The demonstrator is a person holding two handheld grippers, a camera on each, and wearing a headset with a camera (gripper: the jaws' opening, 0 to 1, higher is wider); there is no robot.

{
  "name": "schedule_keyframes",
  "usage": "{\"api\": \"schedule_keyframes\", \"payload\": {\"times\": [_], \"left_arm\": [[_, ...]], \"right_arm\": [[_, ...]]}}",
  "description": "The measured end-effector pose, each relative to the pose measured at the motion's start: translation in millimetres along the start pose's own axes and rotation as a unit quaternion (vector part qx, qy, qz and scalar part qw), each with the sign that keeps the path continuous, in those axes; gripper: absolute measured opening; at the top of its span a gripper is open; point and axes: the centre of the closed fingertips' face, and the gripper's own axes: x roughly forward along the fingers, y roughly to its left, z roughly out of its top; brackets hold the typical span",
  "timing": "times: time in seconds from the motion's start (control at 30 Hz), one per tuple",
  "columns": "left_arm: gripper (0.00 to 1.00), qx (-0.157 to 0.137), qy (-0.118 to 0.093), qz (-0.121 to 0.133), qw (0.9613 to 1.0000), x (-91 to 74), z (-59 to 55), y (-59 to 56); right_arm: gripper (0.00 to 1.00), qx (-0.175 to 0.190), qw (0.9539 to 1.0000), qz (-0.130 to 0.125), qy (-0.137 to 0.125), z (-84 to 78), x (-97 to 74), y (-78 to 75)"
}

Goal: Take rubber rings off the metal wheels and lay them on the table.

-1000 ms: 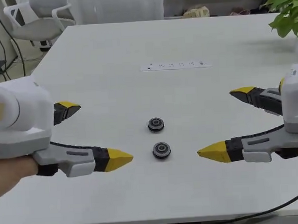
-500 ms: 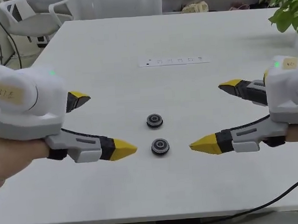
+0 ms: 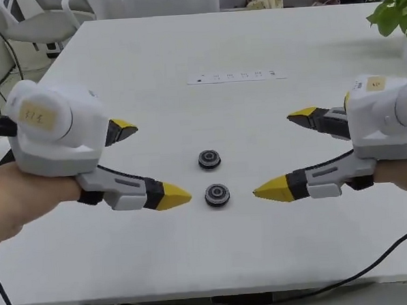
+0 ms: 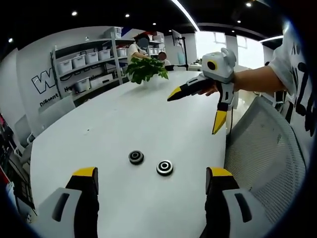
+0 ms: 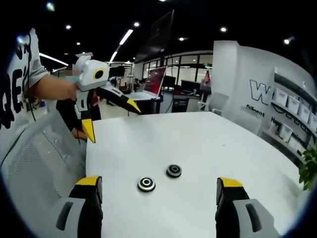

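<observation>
Midway between the left gripper (image 3: 157, 162) and right gripper (image 3: 273, 152), two wheels lie on the white table (image 3: 150, 53).
Both claws gape wide and hold nothing. The near wheel (image 3: 217, 195) lies in line with their lower yellow tips, touching neither (a gap on each side); the far wheel (image 3: 209, 160) sits just behind it. Dark rubber rings (image 3: 208, 196) are on both wheels.

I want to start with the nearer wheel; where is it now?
In the head view the nearer wheel lies near the table middle, between the left gripper and the right gripper, just in front of the other wheel.
</observation>
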Motion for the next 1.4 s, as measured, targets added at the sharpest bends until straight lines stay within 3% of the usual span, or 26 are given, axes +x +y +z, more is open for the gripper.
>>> {"api": "schedule_keyframes", "payload": {"times": [0.6,1.13,1.4], "left_arm": [[0.80,-0.012,0.002,-0.026,0.9996,22.9,-9.8,3.3],[0.73,-0.024,0.013,-0.037,0.9989,37.7,-25.3,3.5],[0.70,-0.026,0.012,-0.045,0.9986,44.8,-26.0,1.6]], "right_arm": [[0.90,-0.006,0.9994,0.033,0.004,-10.0,25.3,4.1],[0.80,0.002,0.9984,0.053,0.022,-29.4,44.3,7.3],[0.73,0.008,0.9978,0.060,0.027,-36.4,53.6,6.8]]}}
